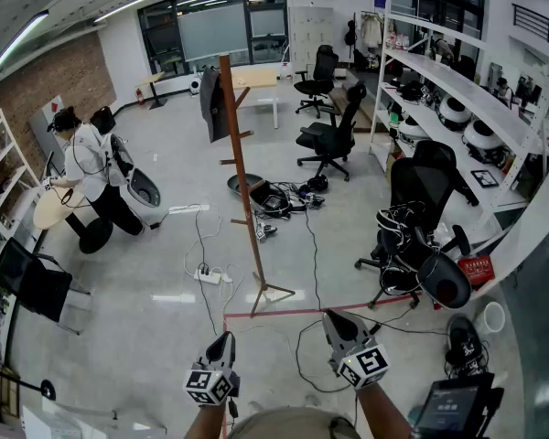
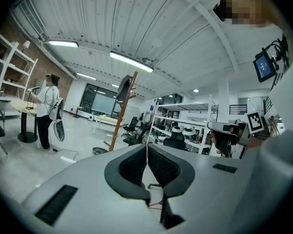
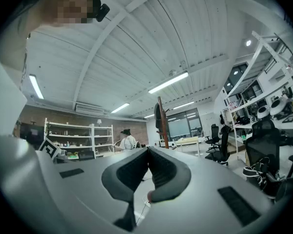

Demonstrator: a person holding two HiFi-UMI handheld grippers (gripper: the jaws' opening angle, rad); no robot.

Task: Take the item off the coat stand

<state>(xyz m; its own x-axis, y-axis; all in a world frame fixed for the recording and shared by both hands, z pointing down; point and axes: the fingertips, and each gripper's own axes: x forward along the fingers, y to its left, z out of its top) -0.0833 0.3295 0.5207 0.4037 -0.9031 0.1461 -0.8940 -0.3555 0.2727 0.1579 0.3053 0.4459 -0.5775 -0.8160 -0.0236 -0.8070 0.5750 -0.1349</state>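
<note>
A tall wooden coat stand (image 1: 242, 172) stands on the floor a few steps ahead of me. A dark garment (image 1: 213, 103) hangs from a peg near its top, on the left side. Both grippers are held low at the bottom of the head view, well short of the stand. My left gripper (image 1: 223, 339) is shut with nothing in it, and the stand (image 2: 120, 118) with the garment (image 2: 124, 87) shows beyond its jaws. My right gripper (image 1: 335, 318) is also shut and empty. In its view, the stand (image 3: 162, 128) and the garment (image 3: 157, 115) are far off.
A person (image 1: 87, 167) stands at a round table at the left. Cables and a power strip (image 1: 209, 275) lie round the stand's base, and a red tape line (image 1: 320, 311) crosses the floor. Office chairs (image 1: 328, 140) (image 1: 421, 236) and long white shelves (image 1: 457, 108) fill the right side.
</note>
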